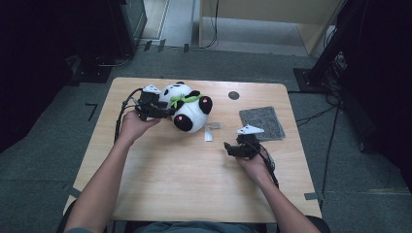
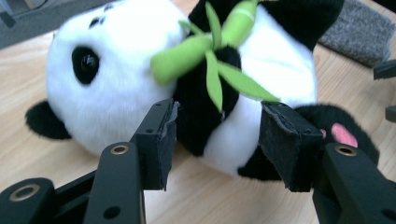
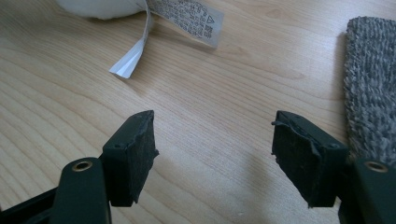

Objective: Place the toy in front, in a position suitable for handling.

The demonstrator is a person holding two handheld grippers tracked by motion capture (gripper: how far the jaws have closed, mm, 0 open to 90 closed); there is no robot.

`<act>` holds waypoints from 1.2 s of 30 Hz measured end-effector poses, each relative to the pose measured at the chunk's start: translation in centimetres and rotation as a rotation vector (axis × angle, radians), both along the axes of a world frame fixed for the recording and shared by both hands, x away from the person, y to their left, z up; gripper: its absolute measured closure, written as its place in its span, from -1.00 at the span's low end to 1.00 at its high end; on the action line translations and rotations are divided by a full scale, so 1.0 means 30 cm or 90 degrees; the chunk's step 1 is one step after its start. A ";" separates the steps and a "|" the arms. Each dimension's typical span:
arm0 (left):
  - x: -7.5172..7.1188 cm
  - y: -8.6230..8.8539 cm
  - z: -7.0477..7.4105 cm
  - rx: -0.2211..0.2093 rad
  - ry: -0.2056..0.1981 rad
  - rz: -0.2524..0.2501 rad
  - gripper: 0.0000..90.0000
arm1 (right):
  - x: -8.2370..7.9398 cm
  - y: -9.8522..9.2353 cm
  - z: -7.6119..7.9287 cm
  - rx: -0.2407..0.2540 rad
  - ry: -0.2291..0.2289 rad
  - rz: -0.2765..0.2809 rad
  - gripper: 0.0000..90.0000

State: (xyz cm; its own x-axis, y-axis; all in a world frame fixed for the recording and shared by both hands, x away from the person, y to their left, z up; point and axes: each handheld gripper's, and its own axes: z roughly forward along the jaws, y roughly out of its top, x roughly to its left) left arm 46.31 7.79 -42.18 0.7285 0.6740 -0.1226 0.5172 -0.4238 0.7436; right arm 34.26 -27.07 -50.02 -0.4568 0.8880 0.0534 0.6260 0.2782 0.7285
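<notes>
A black and white plush panda (image 1: 190, 115) lies on its back at the far middle of the wooden table (image 1: 184, 179), hugging a green bamboo sprig (image 1: 185, 99). My left gripper (image 1: 163, 112) reaches into its left side. In the left gripper view the two pads of that gripper (image 2: 217, 135) press on the panda (image 2: 121, 79) across its black arm and white belly, just under the bamboo sprig (image 2: 210, 42). My right gripper (image 1: 228, 147) hovers low at the right of the table. Its jaws (image 3: 215, 140) stand open over bare wood.
A grey fuzzy mat (image 1: 262, 122) lies at the right, close beside the right gripper's jaw (image 3: 371, 79). The panda's white care labels (image 1: 210, 131) trail on the wood toward it (image 3: 187, 16). A dark round spot (image 1: 233, 95) marks the far table edge.
</notes>
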 end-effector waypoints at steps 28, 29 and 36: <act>0.120 -0.080 0.004 0.019 -0.024 -0.041 -0.22 | 0.008 -0.012 0.030 0.037 0.028 0.035 -0.27; 0.125 -0.077 -0.003 0.018 -0.021 -0.042 -0.22 | 0.008 -0.010 0.028 0.035 0.028 0.037 -0.27; 0.130 -0.072 -0.048 0.009 -0.036 -0.051 -0.14 | 0.006 0.007 0.017 0.026 0.038 0.055 -0.27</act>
State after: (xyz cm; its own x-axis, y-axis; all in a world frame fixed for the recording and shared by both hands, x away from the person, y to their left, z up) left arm 50.21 5.64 -43.61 0.7854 0.6150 -0.0700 0.4383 -0.4726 0.7646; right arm 34.45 -26.86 -49.51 -0.5259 0.8424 0.1175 0.6434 0.3037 0.7027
